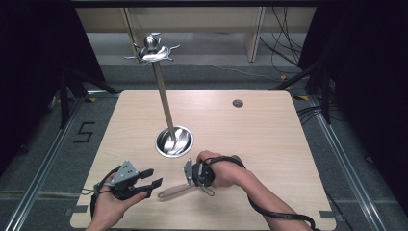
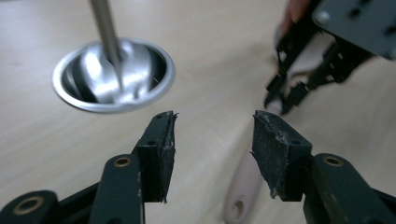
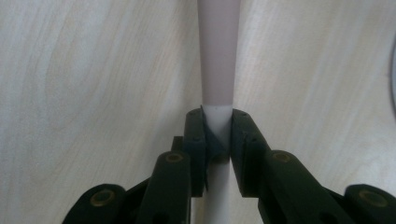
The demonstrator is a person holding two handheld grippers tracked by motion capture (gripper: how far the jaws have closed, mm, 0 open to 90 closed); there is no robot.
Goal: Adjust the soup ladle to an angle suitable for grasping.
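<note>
Gripping pale handle (image 3: pixel 215 70) in right claw (image 3: pixel 217 133), left claw (image 2: pixel 214 140) open beside

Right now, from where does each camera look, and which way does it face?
High view: above the person's side, facing forward and down on the table; forearms, hands, left claw show.
Left gripper view: rides the left claw, facing the steel stand base; open jaws.
Right gripper view: rides the right claw, along the pale handle.
Shared: the handle.
</note>
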